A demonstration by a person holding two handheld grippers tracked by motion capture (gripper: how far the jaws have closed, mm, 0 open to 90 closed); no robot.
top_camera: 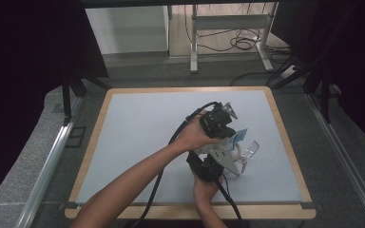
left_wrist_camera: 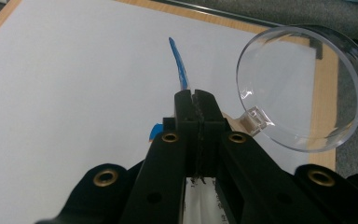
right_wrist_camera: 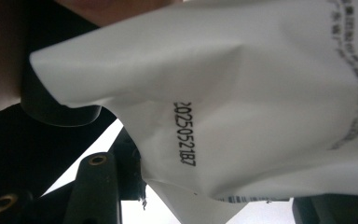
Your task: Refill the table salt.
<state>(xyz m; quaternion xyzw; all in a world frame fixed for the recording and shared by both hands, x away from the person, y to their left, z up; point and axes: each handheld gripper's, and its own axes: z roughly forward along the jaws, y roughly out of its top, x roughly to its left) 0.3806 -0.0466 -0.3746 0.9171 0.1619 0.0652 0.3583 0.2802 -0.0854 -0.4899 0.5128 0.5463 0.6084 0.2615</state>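
A white packet [right_wrist_camera: 261, 93] with a printed date code and a blue top edge [left_wrist_camera: 179, 65] is held above the table between both grippers. My left gripper [left_wrist_camera: 196, 95] is shut on the blue edge, jaws pressed together; in the high view it [top_camera: 230, 137] reaches in from the upper left. My right gripper [top_camera: 225, 149] comes from below, and the creased packet body sits between its jaws, which stand partly apart on it. A clear plastic cup [left_wrist_camera: 303, 88] lies tilted just right of the packet, also seen as the cup [top_camera: 249, 149] in the high view.
The light grey mat [top_camera: 147, 133] has a wooden rim [top_camera: 285, 137] close to the cup on the right. Cables trail from both grippers toward the near edge. A desk frame [top_camera: 228, 33] and floor cables stand beyond the table.
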